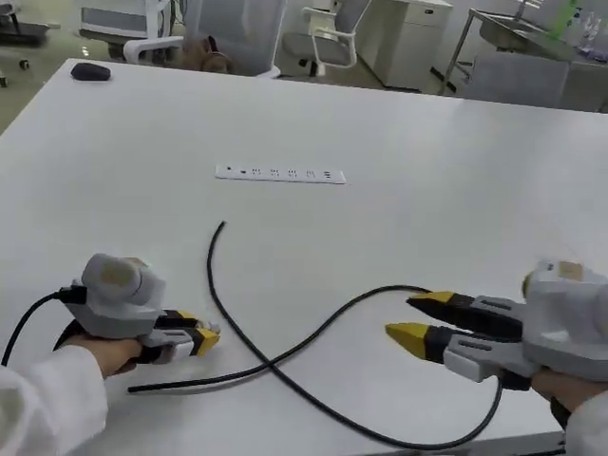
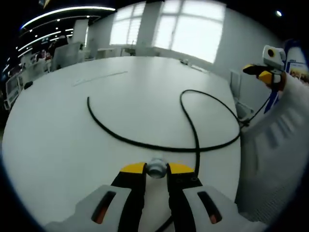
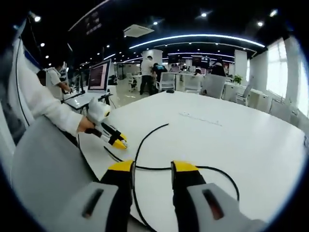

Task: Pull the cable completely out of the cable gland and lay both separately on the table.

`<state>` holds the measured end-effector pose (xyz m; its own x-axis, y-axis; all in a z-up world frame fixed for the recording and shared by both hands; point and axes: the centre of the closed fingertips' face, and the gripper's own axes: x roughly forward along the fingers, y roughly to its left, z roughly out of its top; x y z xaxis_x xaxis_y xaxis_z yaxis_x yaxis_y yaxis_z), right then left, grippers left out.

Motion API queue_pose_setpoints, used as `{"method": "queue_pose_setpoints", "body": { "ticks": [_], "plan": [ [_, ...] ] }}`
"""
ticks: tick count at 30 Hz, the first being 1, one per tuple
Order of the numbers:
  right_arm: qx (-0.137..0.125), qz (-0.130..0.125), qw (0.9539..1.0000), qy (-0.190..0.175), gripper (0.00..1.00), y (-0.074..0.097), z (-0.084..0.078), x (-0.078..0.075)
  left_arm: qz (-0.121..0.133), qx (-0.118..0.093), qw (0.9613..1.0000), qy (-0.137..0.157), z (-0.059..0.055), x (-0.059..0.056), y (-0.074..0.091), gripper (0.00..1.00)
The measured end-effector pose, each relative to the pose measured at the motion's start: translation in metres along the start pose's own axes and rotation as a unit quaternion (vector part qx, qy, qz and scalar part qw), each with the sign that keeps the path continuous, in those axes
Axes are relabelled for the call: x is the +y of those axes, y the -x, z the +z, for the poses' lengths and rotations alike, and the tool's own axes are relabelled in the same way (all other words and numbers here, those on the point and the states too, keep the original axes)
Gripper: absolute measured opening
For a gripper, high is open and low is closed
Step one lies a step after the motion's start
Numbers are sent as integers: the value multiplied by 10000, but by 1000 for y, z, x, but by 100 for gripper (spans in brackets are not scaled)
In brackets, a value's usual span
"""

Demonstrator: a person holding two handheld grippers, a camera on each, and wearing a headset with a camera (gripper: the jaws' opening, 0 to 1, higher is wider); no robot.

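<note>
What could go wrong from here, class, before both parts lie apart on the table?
1. The cable gland sits pinched at the very tips of the left tongs; being round, it may roll on release, perhaps against the cable.
2. The cable's loop lies near the edge of the table and might slide off.

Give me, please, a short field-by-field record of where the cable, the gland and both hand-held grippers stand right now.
left hand-held gripper: shut on the cable gland, held at the jaw tips
right hand-held gripper: open, holding nothing
cable: black, lying on the table in a loop that crosses itself; both ends look free
cable gland status: seemingly off the cable, not yet laid down
also on the table: power strip
</note>
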<state>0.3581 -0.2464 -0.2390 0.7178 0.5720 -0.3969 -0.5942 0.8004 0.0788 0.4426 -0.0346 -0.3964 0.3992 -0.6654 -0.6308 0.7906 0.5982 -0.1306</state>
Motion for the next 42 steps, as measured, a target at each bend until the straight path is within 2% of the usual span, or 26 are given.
{"method": "queue_pose_setpoints", "body": {
  "ticks": [1,2,5,6,7,10,11,13,15,16,18,21,23,24,25,26,28,29,31,33,34,35,36,37,38,42],
  "plan": [
    [-111,-128,9998,-57,30,6,2,0,-4,102,9998,-179,-5,-2,-2,18],
    [-149,-218,9996,-125,30,10,2,-2,0,125,9997,-211,-7,-4,-3,18],
    [-243,-388,9982,-391,29,18,-3,-11,-9,169,9998,-114,-14,-7,-9,18],
    [-223,-401,9980,-442,29,18,-5,-13,-28,-85,9989,-455,-5,-7,-7,18],
    [-165,-394,9978,-509,30,18,-8,-14,50,13,9998,-203,-10,-8,-5,18],
    [33,-362,9978,-555,36,15,-15,-14,-56,-52,9997,-218,-8,-13,-4,18],
    [124,-270,9980,-560,38,14,-18,-11,-112,-33,9995,-307,-8,-17,-3,18],
    [182,-196,9983,-515,43,14,-20,-8,-108,8,9982,-585,-8,-15,-4,18],
    [271,-123,9979,-573,46,14,-24,-7,-140,18,9983,-571,-8,-16,-3,19],
    [303,-98,9978,-588,47,14,-25,-7,-151,4,9984,-547,-7,-11,-5,20],
    [341,-65,9979,-538,49,13,-27,-6,-71,4,9987,-497,-6,-9,-5,27],
    [375,34,9978,-550,51,10,-28,-4,-79,209,9975,-678,-11,-9,1,35],
    [548,161,9974,-435,53,10,-34,-1,-87,257,9967,-764,-8,-8,8,39],
    [665,193,9970,-344,55,12,-37,-1,-126,456,9958,-782,-12,-8,12,45],
    [703,197,9968,-332,57,12,-38,-1,-136,705,9934,-889,-16,-7,20,50],
    [771,206,9963,-313,58,13,-40,-1,-199,767,9918,-1002,-15,-9,25,56],
    [805,236,9959,-342,58,16,-42,-3,-219,622,9938,-890,-8,-11,46,66],
    [815,231,9957,-383,58,17,-43,-4,-183,201,9981,-545,7,-12,59,69],
    [846,221,9949,-493,58,20,-45,-6,-185,-179,9997,-54,21,-12,80,76],
    [928,191,9943,-493,60,23,-48,-7,74,-435,9988,215,34,-4,112,82],
    [1006,176,9936,-484,61,26,-50,-8,228,-565,9976,332,40,0,133,84],
    [1042,184,9932,-490,62,28,-50,-8,325,-685,9963,407,45,2,147,86],
    [1071,193,9929,-488,62,30,-50,-9,392,-883,9940,517,52,1,166,88],
    [1089,195,9927,-480,62,32,-49,-9,419,-921,9931,594,54,0,178,89],
    [1098,190,9926,-477,62,33,-48,-10,465,-849,9932,650,52,-2,193,91],
    [1144,154,9920,-508,63,35,-48,-13,589,-790,9922,769,45,-8,224,92]
  ]
}}
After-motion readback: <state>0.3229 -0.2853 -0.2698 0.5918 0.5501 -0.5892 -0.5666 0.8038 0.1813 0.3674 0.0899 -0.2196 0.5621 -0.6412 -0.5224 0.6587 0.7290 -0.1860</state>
